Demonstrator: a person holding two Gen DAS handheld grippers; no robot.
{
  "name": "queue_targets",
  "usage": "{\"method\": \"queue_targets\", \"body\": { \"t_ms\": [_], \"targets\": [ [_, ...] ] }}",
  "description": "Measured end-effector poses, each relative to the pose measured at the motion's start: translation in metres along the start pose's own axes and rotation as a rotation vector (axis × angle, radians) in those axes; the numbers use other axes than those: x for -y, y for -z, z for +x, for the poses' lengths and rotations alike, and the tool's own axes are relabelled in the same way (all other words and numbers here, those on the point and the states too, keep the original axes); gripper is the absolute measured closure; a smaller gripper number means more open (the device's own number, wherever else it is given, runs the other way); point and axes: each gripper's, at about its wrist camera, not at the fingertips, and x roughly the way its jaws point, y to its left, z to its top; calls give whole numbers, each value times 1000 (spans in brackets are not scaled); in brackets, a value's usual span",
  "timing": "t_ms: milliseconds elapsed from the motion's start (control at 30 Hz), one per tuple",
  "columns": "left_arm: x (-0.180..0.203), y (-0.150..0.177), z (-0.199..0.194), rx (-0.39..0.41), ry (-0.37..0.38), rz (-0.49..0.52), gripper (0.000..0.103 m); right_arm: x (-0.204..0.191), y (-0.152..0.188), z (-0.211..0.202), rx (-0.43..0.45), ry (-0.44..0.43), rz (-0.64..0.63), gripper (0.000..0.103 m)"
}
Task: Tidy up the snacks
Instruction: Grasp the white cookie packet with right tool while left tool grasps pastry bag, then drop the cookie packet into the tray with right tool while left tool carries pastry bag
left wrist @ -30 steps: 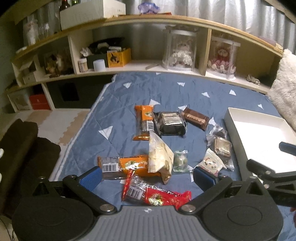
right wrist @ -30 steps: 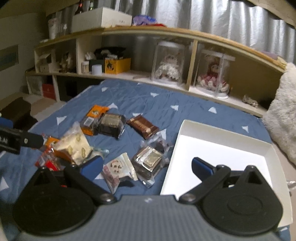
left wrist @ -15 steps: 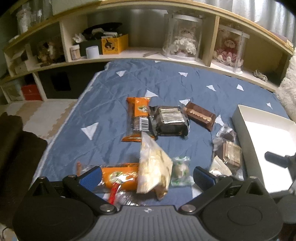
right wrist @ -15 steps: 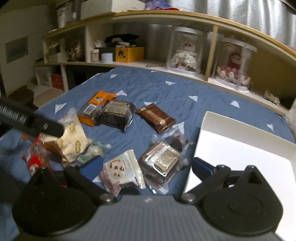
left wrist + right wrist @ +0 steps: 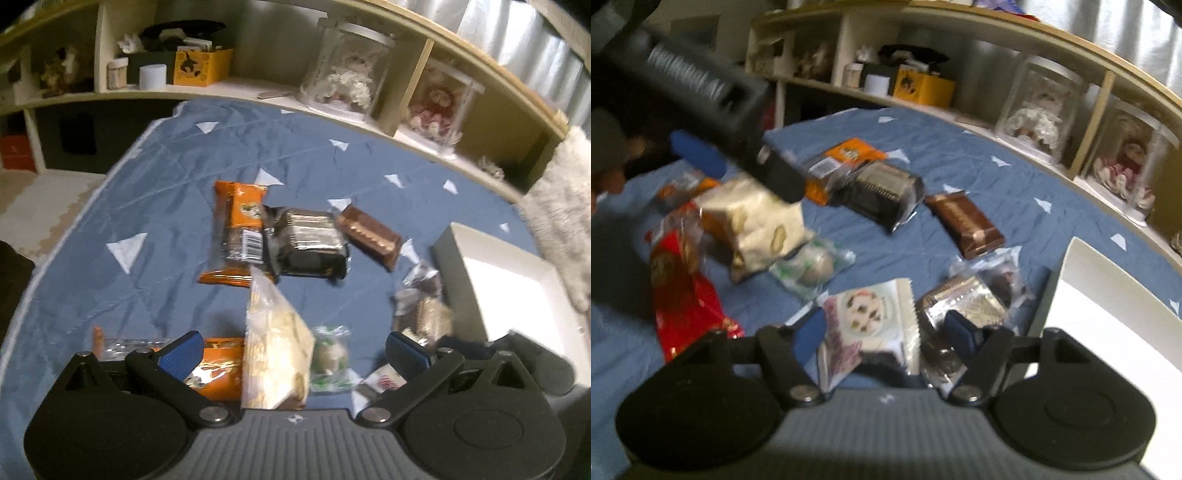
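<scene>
- Left wrist view: the left hand-held gripper [image 5: 293, 350] hung wide open and empty over the cream snack packet [image 5: 275, 345], whose long axis ran straight ahead between its fingers on the blue bedspread [image 5: 173, 155].
- Right wrist view: the right hand-held gripper [image 5: 884, 334], also open and empty, straddled the white printed packet [image 5: 871, 321]; the empty white box [image 5: 1108, 314] sat just to its right.

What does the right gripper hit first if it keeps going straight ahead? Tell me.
Likely the white snack packet with the round picture, lying between the open fingers of the right gripper. The silver-wrapped snack sits just right of it; depth is blurred.
</scene>
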Motion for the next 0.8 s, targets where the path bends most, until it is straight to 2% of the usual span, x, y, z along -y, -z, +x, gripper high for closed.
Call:
{"method": "queue_targets", "body": {
  "t_ms": [67,100,167,233,333,400,567,700,800],
  "targets": [
    [-2,-1,2,-1,20,-10,0,-4,0,-2,-2,1,-29,34],
    [-2,-2,3,-5,22,-14,0,-4,0,-4,1,1,-33,42],
    [-4,-4,5,-19,26,-21,0,-4,-2,-7,0,-3,-21,45],
    [-8,-4,7,-46,49,-37,0,-3,-3,-9,-12,-18,-4,53],
    [-16,-4,10,-93,94,-102,1,0,-3,-12,-21,-22,14,54],
    [-17,-3,11,-97,102,-113,7,1,-5,-14,-23,-32,44,55],
    [-17,-4,14,-99,78,-75,33,13,-11,-23,-17,-73,190,55],
    [-16,-5,18,-99,49,-39,42,17,-13,-24,-28,-63,243,55],
    [-14,-5,22,-97,15,-10,53,22,-13,-25,-39,-62,285,55]
  ]
}}
